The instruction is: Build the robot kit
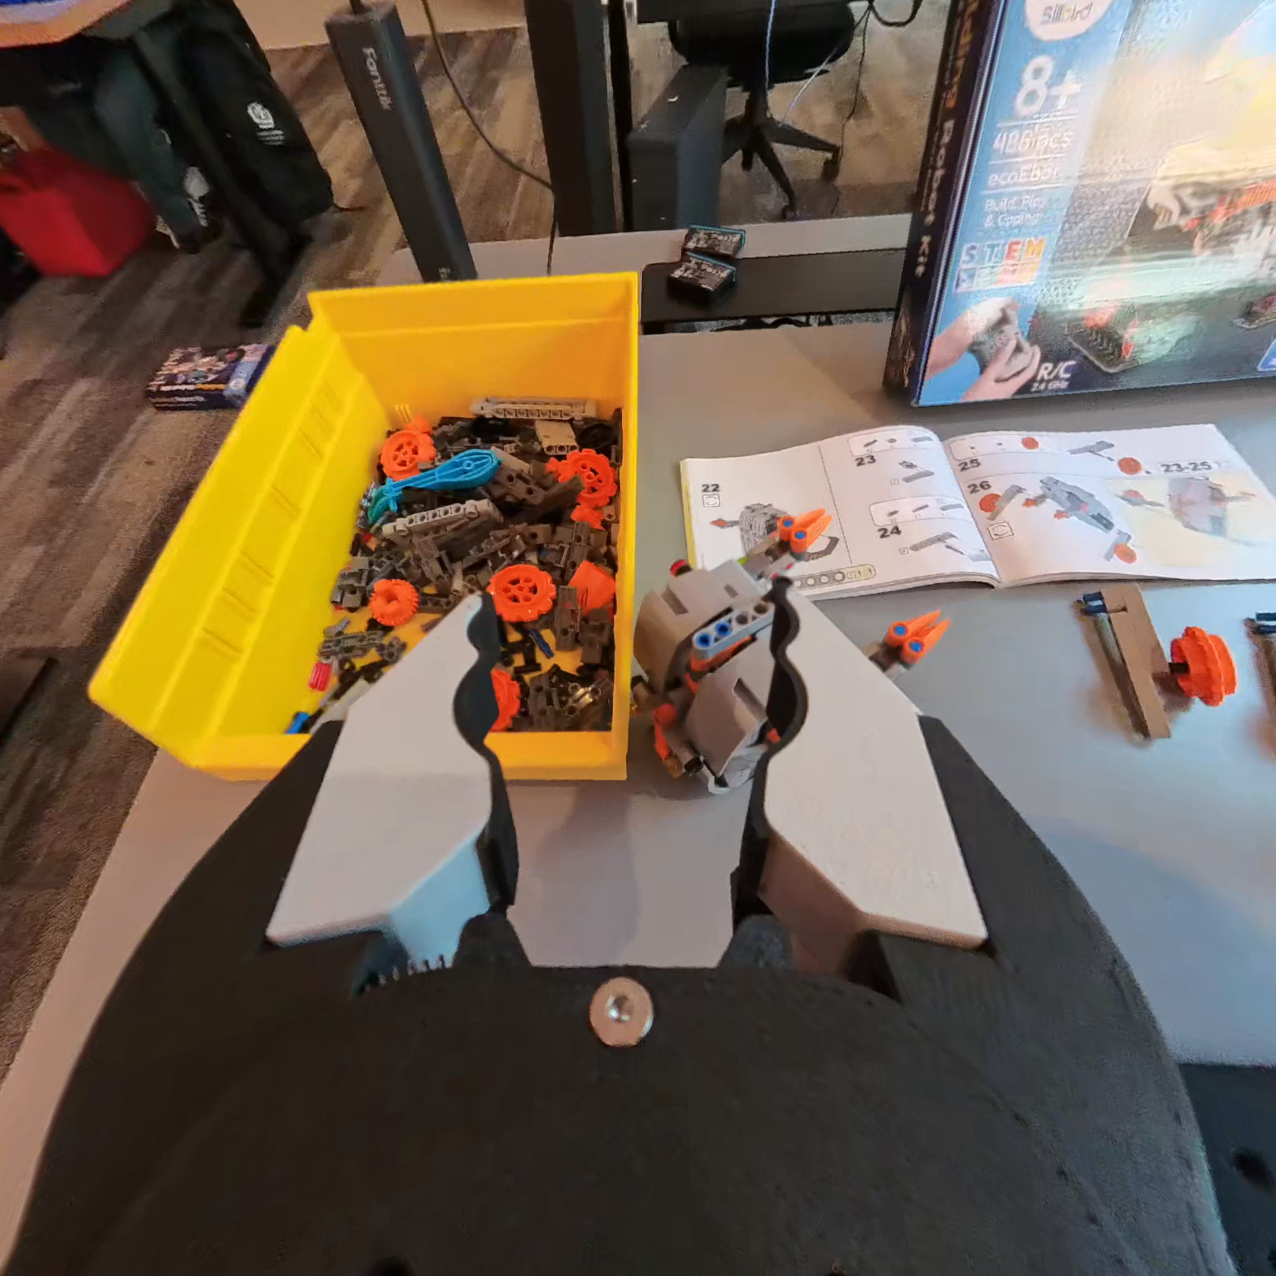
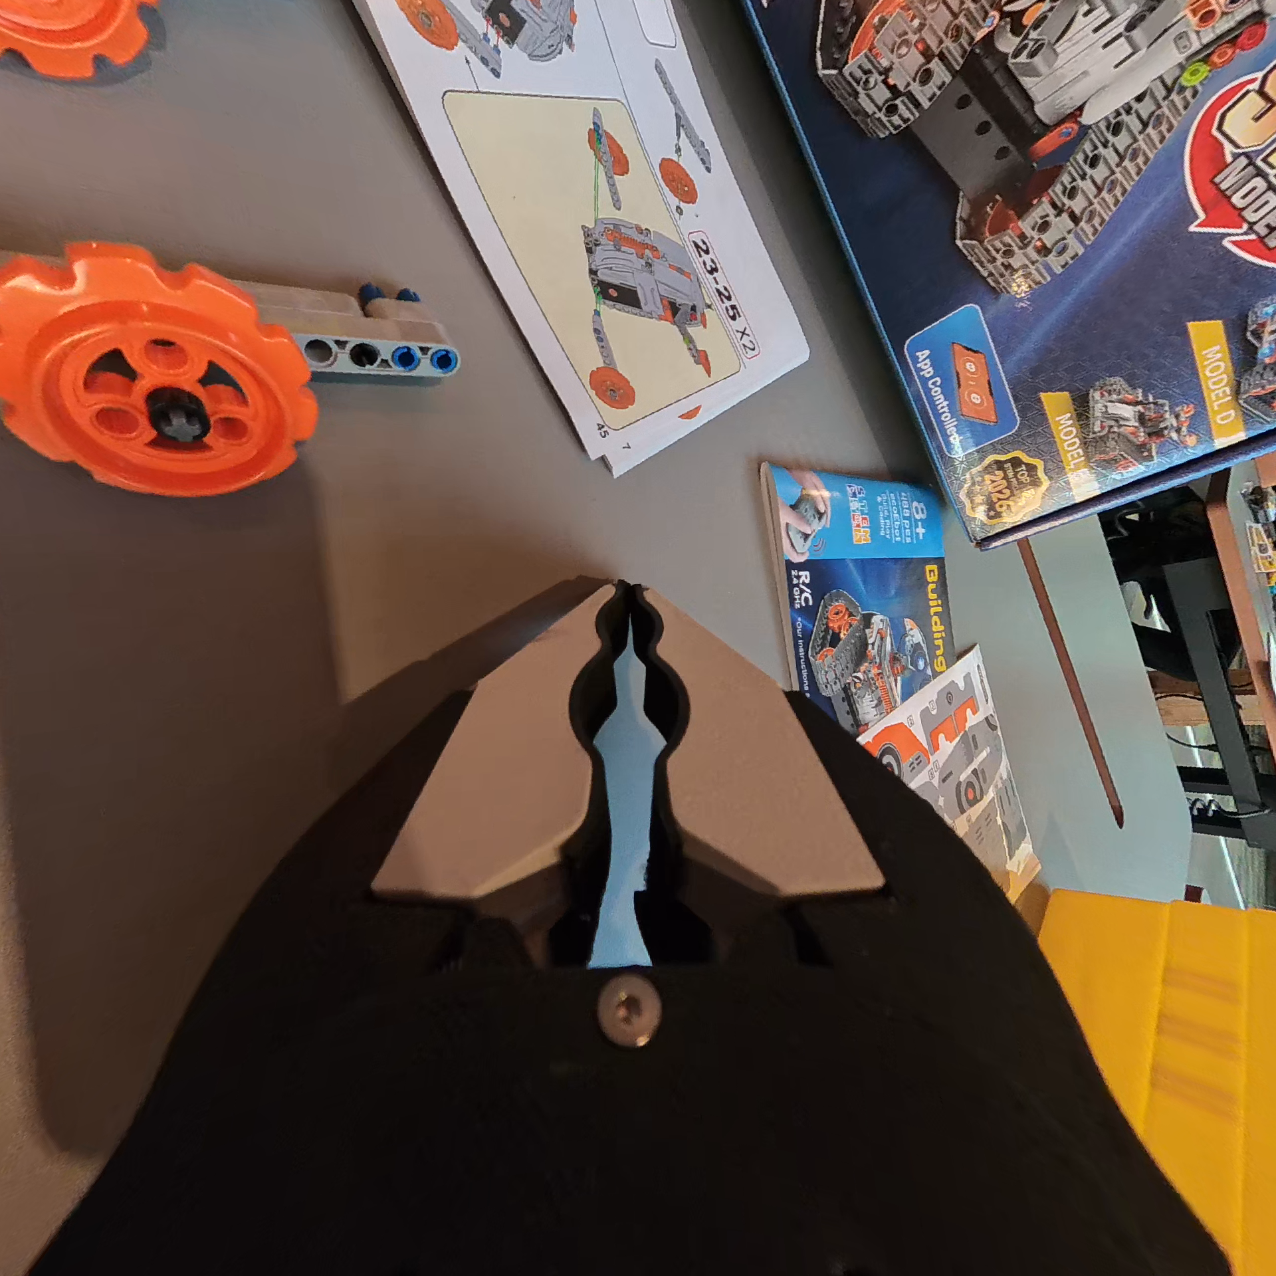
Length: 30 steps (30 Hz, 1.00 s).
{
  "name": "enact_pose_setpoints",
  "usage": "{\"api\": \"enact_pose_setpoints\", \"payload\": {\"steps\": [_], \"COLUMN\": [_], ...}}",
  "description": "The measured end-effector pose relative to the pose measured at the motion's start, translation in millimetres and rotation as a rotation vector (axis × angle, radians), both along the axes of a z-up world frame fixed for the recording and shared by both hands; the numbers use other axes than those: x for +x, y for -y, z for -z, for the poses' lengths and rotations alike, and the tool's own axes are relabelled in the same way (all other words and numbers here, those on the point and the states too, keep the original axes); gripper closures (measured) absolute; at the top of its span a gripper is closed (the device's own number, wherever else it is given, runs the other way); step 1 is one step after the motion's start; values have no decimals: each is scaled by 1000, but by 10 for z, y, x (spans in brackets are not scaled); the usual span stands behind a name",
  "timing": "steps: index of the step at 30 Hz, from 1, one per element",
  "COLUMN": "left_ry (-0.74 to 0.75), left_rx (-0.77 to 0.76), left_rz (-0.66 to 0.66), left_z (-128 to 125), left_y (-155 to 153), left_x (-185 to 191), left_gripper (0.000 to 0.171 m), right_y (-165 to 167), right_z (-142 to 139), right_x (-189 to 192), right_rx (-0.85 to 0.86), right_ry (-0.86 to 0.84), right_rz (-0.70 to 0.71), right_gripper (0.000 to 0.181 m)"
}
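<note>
An office: grey desk (image 1: 794, 387), swivel chair (image 1: 766, 103), wood-look floor (image 1: 103, 497), black desk legs (image 1: 400, 138).

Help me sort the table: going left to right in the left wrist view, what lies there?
yellow bin of loose parts → half-built grey model → open instruction booklet → beam with an orange wheel

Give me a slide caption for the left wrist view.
Open hand-held gripper above yellow parts bin and grey brick model.

Bin (image 1: 476, 331) left of model (image 1: 711, 663)
</note>
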<state>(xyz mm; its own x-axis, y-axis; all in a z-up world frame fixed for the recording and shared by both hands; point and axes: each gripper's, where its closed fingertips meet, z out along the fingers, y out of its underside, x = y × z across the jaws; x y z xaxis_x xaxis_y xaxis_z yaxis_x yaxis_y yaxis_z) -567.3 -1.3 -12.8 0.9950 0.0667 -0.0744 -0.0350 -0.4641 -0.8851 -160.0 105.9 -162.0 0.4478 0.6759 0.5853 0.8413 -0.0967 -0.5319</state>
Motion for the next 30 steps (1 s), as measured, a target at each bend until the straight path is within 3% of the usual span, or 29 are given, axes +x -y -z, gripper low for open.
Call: {"api": "enact_pose_setpoints", "payload": {"steps": [9,17,22,30], "left_ry": [-155,-163,-157,-202], "left_rx": [-155,-284,-316,-285], "left_rz": [5,26,63,200], "left_z": [210,484,621,622], "left_y": [-200,-249,-236,-250], "left_x": [258,284,305,372], "left_gripper": [100,95,97,99], "right_y": [27,43,44,45], "right_z": [0,1,0,-1], "right_x": [7,12,12,9], "right_rx": [5,3,19,22], "right_ry": [5,8,28,34], "right_rz": [-10,-18,-21,-22], "right_gripper": [181,181,181,181]}}
